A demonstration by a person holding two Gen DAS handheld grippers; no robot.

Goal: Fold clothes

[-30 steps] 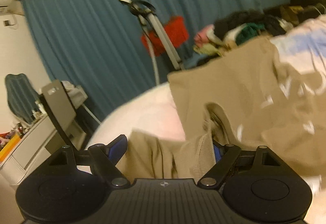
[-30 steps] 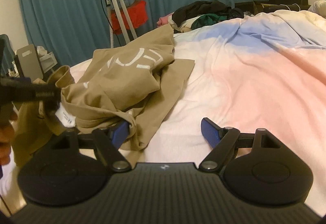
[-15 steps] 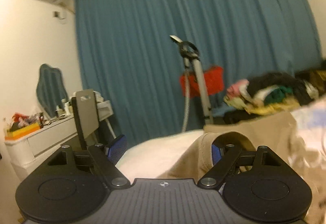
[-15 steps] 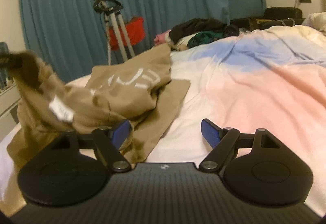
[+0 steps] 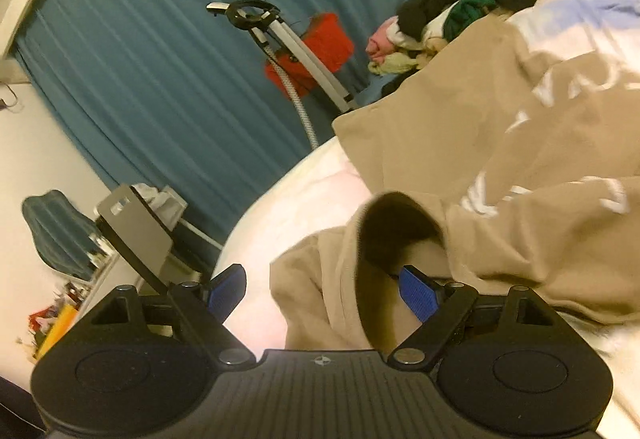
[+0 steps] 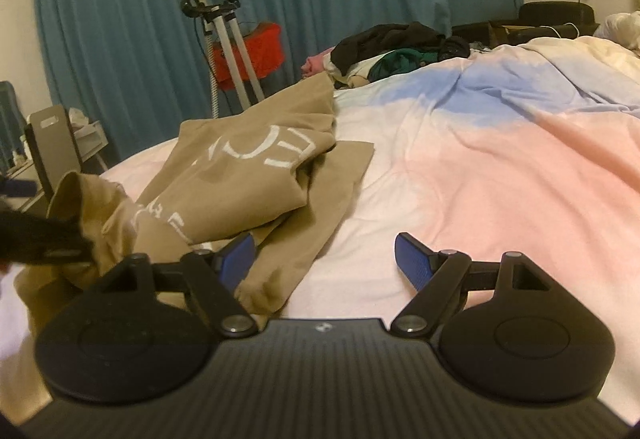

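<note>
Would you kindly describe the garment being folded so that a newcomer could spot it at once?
Start at the wide bed with the pink, white and blue duvet. On its near left part, toward the teal curtain, lies a crumpled tan sweatshirt. Its large white lettering and plain beige colour set it apart from the dark, green and pink clothes pile farther back.
</note>
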